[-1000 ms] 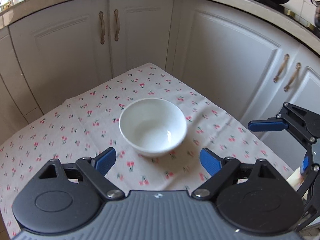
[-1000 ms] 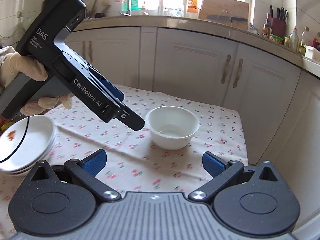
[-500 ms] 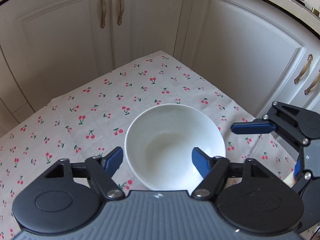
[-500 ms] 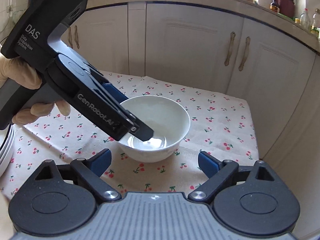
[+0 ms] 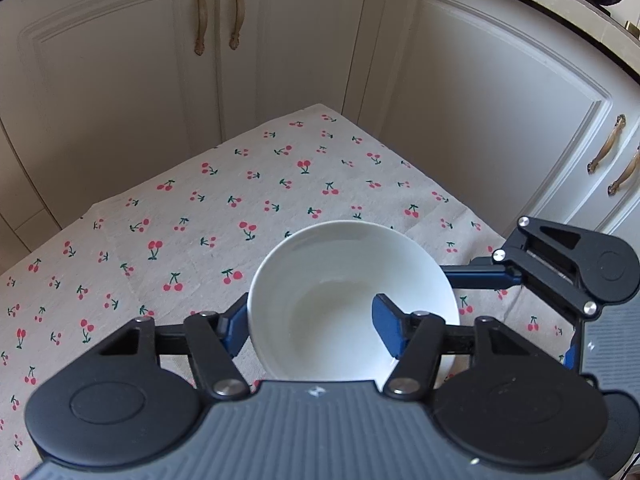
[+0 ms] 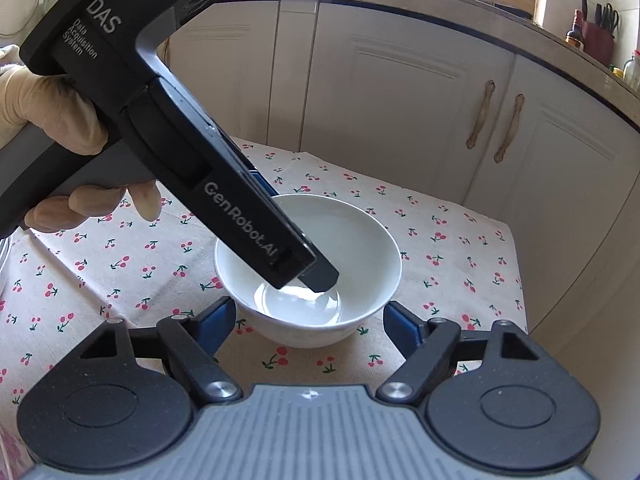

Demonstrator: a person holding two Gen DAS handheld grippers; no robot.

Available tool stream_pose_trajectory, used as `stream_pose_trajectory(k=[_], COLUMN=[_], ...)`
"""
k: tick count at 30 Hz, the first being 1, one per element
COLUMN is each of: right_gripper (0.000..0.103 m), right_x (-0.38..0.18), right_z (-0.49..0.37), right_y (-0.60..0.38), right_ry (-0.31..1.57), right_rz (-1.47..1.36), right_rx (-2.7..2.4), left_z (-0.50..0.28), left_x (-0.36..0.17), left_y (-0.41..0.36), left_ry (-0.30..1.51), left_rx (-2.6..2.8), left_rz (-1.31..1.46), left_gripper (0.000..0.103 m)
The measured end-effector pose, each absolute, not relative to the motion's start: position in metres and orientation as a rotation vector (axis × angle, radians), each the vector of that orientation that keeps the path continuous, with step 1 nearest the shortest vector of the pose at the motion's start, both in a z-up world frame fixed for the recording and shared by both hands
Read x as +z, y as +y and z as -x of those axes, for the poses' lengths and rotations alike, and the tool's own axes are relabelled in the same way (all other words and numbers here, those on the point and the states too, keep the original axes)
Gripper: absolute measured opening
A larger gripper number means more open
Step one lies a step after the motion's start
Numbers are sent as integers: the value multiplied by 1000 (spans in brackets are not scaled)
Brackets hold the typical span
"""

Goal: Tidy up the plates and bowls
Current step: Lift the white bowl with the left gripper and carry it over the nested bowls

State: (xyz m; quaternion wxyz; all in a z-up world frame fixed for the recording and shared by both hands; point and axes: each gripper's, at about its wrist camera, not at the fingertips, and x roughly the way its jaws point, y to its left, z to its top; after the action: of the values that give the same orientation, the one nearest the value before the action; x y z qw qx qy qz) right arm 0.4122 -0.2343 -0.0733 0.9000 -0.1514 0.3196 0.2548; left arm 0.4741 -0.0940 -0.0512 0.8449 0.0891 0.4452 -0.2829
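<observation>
Left wrist view puts your left gripper (image 5: 310,322) nearest: one blue pad sits outside the near wall of the white bowl (image 5: 344,280), the other inside it, and the jaws have come in as narrow as they go, so you are pinching that wall. Keep the squeeze steady and lift straight up; a glazed rim will likely slip if you tilt while rising.

Your right gripper (image 6: 308,320) hangs low in front of the bowl with a pad on either side of its base. Its jaws are closing and the bowl stands between them, but neither pad visibly presses the wall yet. I would bring them in evenly so the bowl is not shoved sideways against your other hand's hold.

The bowl stands upright on the cherry-print tablecloth (image 5: 192,216), near the cloth's far corner, and looks empty: only a glossy sheen on its bottom. Beyond the bowl, the cream cabinet doors (image 5: 480,92) are closed.
</observation>
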Motion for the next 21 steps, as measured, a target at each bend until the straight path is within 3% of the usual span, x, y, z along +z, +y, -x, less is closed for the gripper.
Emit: stream_pose_trajectory(k=[21], right_gripper=[84], right_x=[-60], right_z=[-395], right_y=[-232], right_ry=[677], right_rz=[321], right_rx=[518], left_z=[-448], left_x=[-32], left_y=[-95], left_ry=[923], left_rx=[-618], left_rz=[-202], left_gripper=[62])
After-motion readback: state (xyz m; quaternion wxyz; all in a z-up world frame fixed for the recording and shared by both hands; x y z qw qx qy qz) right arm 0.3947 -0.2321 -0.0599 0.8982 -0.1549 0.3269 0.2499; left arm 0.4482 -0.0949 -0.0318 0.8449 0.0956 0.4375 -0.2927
